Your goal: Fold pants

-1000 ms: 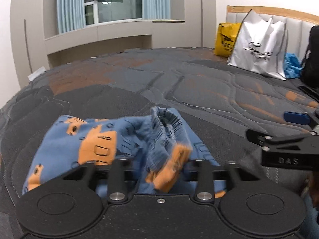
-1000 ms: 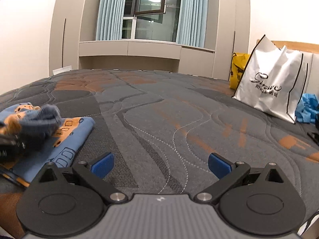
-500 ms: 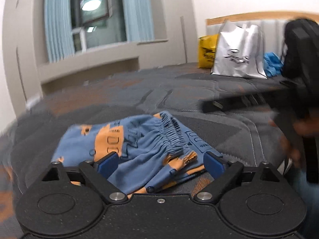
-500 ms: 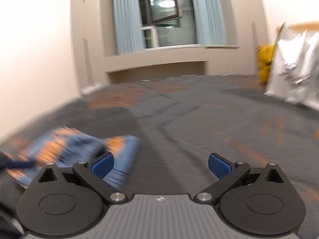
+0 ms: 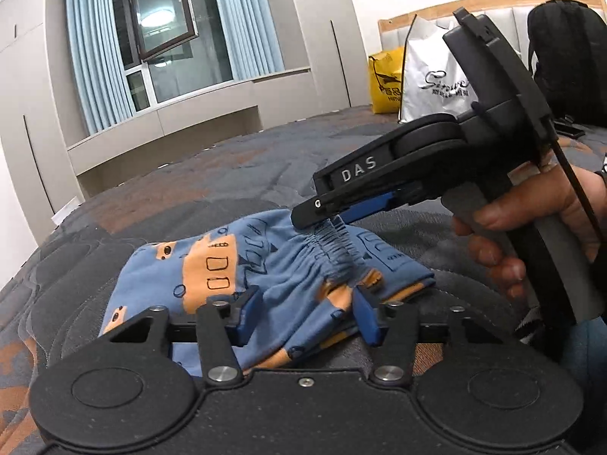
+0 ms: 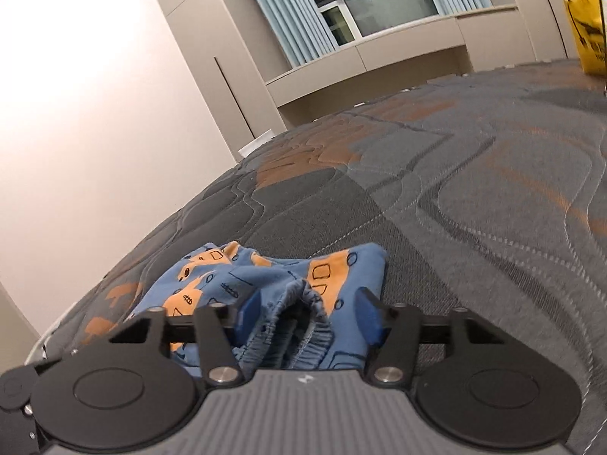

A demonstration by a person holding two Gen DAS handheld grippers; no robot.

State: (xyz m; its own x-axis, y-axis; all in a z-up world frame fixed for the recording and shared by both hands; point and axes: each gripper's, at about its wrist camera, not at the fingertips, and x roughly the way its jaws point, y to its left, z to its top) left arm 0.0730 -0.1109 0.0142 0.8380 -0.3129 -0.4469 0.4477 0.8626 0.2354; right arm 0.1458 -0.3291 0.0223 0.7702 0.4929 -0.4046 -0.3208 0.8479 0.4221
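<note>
Small blue pants with orange vehicle prints lie crumpled on the grey quilted bed; they also show in the right wrist view. My left gripper is part open, its blue pads either side of the pants' near edge. My right gripper comes in from the right in the left wrist view, its fingers around the gathered elastic waistband. In the right wrist view the waistband sits between the right gripper's part-open pads.
A white shopping bag and a yellow bag stand by the headboard at the far right, next to a black backpack. A window with blue curtains is behind the bed. The bed's left edge drops off near the wall.
My left gripper opened and let go of the pants, and its fingers have since narrowed around the near edge. My right gripper swung left and came down over the waistband.
</note>
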